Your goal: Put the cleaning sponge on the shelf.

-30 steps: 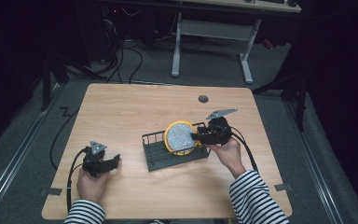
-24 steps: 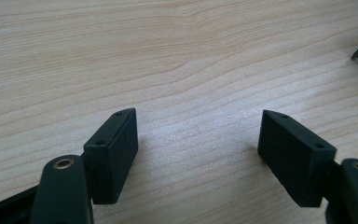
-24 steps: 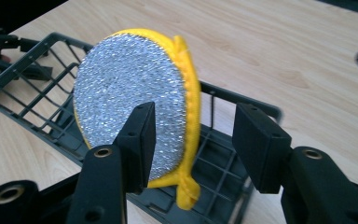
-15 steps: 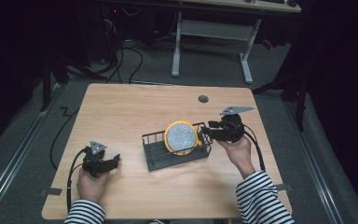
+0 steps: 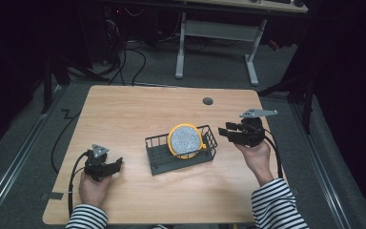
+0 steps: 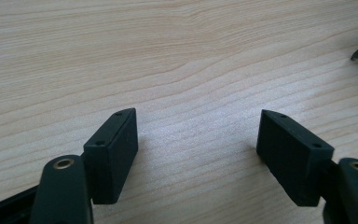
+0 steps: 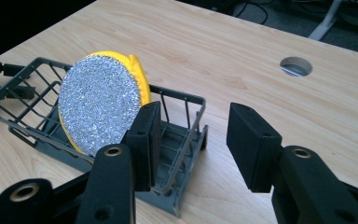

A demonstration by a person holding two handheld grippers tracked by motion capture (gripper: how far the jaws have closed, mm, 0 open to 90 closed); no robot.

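Note:
A round yellow sponge with a silver scouring face (image 5: 186,140) (image 7: 100,105) stands on edge in the right end of a dark wire rack (image 5: 158,160) (image 7: 179,168) at the table's middle. My right gripper (image 5: 224,131) (image 7: 193,144) hovers open just right of the rack, holding nothing, its jaws pointing left toward the rack. Near the front left of the table my left gripper (image 5: 116,164) (image 6: 198,151) rests low over bare wood, open and empty, well left of the rack.
The wooden table (image 5: 124,114) has a round cable hole (image 5: 208,101) (image 7: 296,66) at the back right. Cables trail from both grippers off the table edges. A desk frame (image 5: 217,33) and floor cables lie beyond the far edge.
My right gripper has let go of the sponge and drawn back to the right, away from the rack. The sponge stays standing in the rack. The left gripper has not moved.

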